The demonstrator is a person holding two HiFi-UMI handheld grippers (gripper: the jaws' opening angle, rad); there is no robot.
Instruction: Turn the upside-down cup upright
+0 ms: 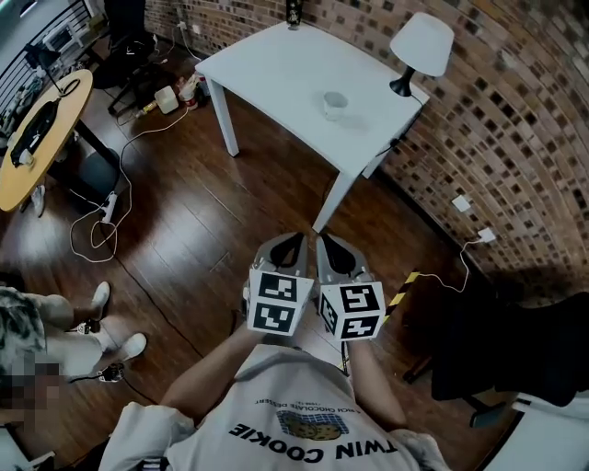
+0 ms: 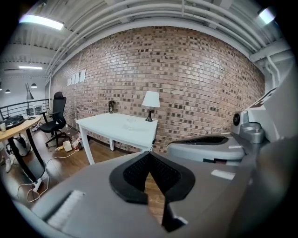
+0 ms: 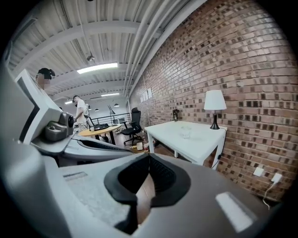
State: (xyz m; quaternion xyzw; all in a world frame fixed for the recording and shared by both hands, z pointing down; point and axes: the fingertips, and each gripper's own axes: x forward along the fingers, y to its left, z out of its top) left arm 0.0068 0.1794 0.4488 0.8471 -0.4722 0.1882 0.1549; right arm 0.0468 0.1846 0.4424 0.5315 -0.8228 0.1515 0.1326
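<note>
A small pale cup [image 1: 335, 105] stands on the white table [image 1: 276, 74], well ahead of me across the wooden floor; it is too small here to tell which way up it is. The same cup [image 2: 130, 122] shows faintly in the left gripper view, and the cup [image 3: 186, 131] also appears in the right gripper view. My left gripper [image 1: 296, 241] and right gripper [image 1: 324, 241] are held side by side close to my body, far short of the table. Both are shut with nothing between the pads. The left gripper [image 2: 150, 155] and right gripper [image 3: 149, 158] point towards the table.
A white lamp [image 1: 421, 46] stands at the table's right corner by the brick wall, and a dark bottle [image 1: 293, 13] at its far corner. Cables trail over the floor [image 1: 184, 212]. A round wooden desk [image 1: 37, 138] is at left, a black chair [image 1: 515, 350] at right, a seated person's legs [image 1: 83, 322] lower left.
</note>
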